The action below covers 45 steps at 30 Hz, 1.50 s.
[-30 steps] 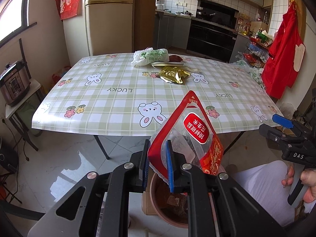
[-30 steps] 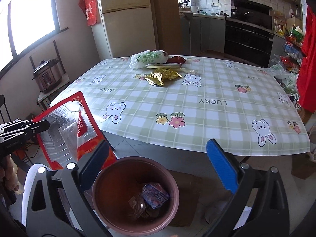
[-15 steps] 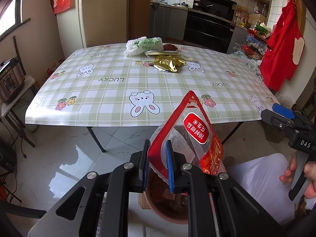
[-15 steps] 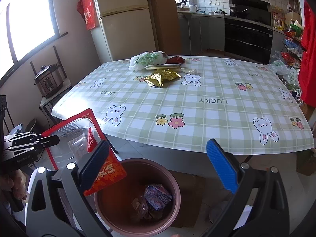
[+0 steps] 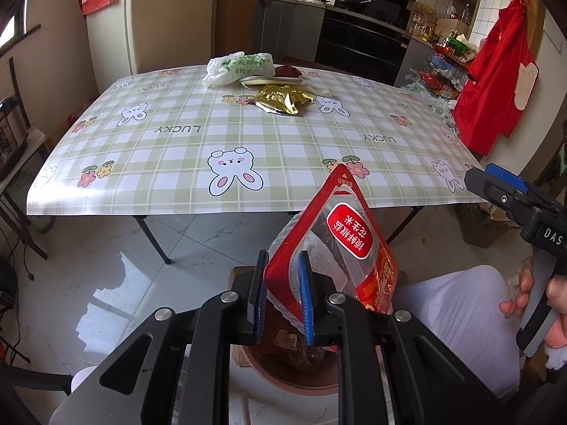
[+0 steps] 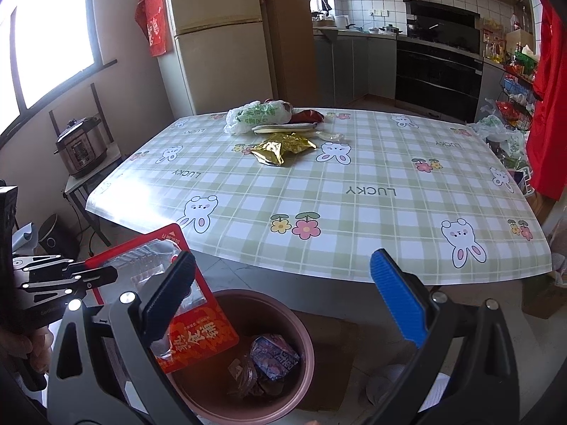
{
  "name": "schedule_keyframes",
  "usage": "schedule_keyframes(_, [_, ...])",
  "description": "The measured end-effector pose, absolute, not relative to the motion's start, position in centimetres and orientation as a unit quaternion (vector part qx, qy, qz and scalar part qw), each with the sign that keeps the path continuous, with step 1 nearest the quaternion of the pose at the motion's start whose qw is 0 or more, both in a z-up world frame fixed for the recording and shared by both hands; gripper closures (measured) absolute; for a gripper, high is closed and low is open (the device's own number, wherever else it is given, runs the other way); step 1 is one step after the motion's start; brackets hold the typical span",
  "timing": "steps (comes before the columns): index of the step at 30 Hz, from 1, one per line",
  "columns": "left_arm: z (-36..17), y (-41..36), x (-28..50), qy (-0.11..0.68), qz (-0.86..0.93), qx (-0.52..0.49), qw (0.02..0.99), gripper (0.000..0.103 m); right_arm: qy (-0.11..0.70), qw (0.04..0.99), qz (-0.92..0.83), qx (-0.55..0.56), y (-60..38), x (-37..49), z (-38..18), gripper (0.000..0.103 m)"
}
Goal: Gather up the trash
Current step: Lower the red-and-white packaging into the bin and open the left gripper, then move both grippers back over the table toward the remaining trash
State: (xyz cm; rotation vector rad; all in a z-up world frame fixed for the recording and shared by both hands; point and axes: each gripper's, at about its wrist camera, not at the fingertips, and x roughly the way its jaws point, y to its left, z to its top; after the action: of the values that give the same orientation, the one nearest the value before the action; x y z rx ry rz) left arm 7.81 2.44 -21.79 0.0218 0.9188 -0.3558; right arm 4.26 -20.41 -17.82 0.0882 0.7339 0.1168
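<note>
The red snack bag (image 5: 349, 248), clear-windowed and seemingly empty, is clamped between the pads of the left tongs (image 5: 283, 294) and hangs over the near rim of the brown bin (image 6: 248, 354) on the floor in front of the desk (image 6: 354, 212). In the right wrist view its lower corner already reaches over the bin's mouth, above the crumpled wrappers (image 6: 273, 354) lying inside. The right tongs (image 6: 283, 301) stand wide apart with nothing between them, hovering above the bin.

The step in hand looks like the drop: the bag is carried and positioned, not yet let go. The next move calls for bringing it a little more squarely over the opening, then parting the left tongs so it falls inside rather than catching on the rim.

More trash waits on the far side of the desk: a gold foil packet (image 5: 283, 101), a white plastic bag with green print (image 5: 241, 67), and a dark red wrapper (image 5: 288, 71) beside it.
</note>
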Motion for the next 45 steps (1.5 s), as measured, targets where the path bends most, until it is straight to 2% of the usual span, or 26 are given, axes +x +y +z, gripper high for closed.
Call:
schedule_keyframes(9, [-22.9,1.5,8.0,0.451,-0.183,0.017,0.873,0.084,0.364,0.929,0.053,0.046,-20.7,4.4,-18.4,0.006])
schedule_keyframes(10, [-23.0,1.5,8.0,0.45,-0.185,0.015,0.874,0.08,0.364,0.929,0.053,0.046,-20.7,4.4,-18.4,0.006])
schedule_keyframes(11, [-23.1,1.5,8.1,0.449,-0.186,0.012,0.874,0.065,0.364,0.929,0.052,0.046,-20.7,4.4,-18.4,0.006])
schedule_keyframes(12, [-23.2,1.7,8.1,0.449,-0.185,0.007,0.874,0.055,0.364,0.929,0.052,0.047,-20.7,4.3,-18.5,0.006])
schedule_keyframes(19, [-23.4,2.1,8.2,0.451,-0.181,-0.001,0.874,0.038,0.372,0.926,0.049,0.043,-20.6,4.3,-18.8,0.006])
schedule_keyframes(24, [-22.4,2.7,8.4,0.439,-0.174,-0.005,0.882,0.009,0.371,0.927,0.052,0.037,-20.5,4.4,-18.6,0.006])
schedule_keyframes(26, [-21.4,3.1,8.6,0.421,-0.172,-0.004,0.891,0.006,0.368,0.928,0.051,0.032,-20.5,4.6,-18.3,0.006])
schedule_keyframes(33, [-17.5,4.0,10.0,0.356,-0.155,0.021,0.921,0.006,0.356,0.933,0.051,0.015,-20.5,6.2,-16.8,0.006])
schedule_keyframes(45, [-15.7,6.3,14.5,0.336,-0.137,-0.018,0.932,0.006,0.348,0.936,0.061,0.008,-20.6,12.1,-14.9,0.006])
